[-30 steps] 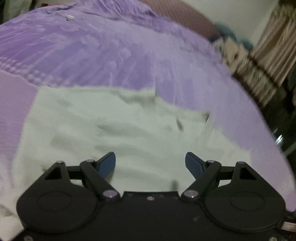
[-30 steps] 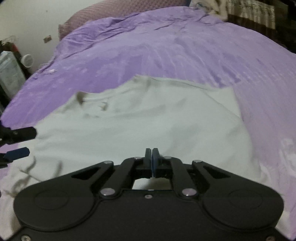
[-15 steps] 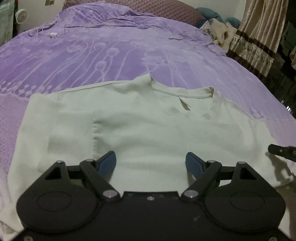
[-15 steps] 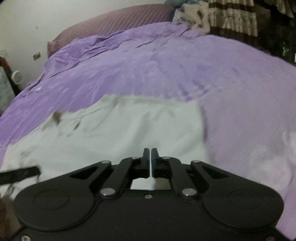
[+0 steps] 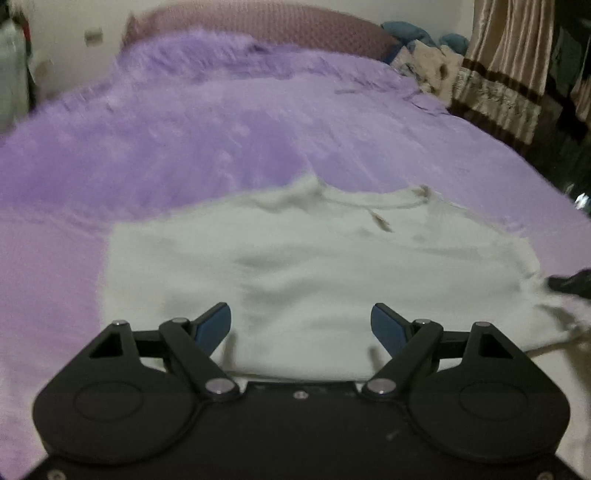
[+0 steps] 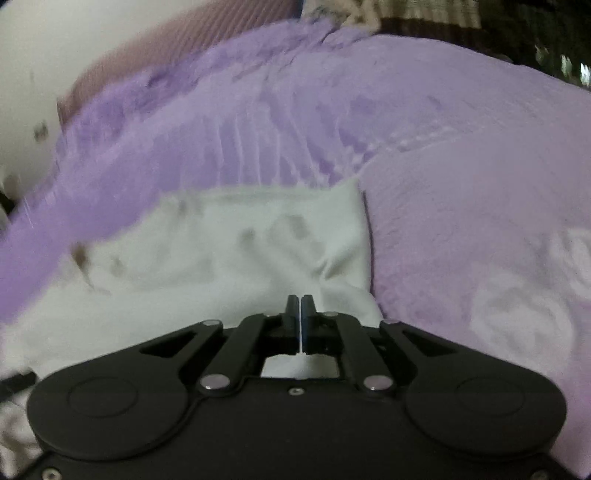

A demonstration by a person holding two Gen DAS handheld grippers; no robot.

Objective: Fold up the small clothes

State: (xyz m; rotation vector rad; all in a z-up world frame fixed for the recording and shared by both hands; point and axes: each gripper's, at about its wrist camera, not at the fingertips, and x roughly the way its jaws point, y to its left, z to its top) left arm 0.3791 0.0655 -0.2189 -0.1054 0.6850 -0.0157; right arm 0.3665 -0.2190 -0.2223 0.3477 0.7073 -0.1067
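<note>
A pale mint-white T-shirt [image 5: 314, 266] lies spread on the purple bedspread [image 5: 221, 140], collar at the far side. My left gripper [image 5: 301, 321] is open and empty just above the shirt's near part. My right gripper [image 6: 300, 306] is shut, and its jaws appear to pinch the shirt [image 6: 221, 258] near its right edge, where the cloth bunches toward the fingertips. The right gripper's tip shows dark and blurred at the right edge of the left wrist view [image 5: 570, 282]. Both views are motion-blurred.
A maroon pillow [image 5: 277, 22] lies at the head of the bed. Crumpled bedding [image 5: 432, 62] and striped curtains [image 5: 506, 74] stand at the far right. A white wall [image 6: 22, 74] is at the far left of the right wrist view.
Both grippers moved; the views shifted and blurred. The shirt's right side has been drawn in and bunches at the shut right gripper. The left gripper stays open.
</note>
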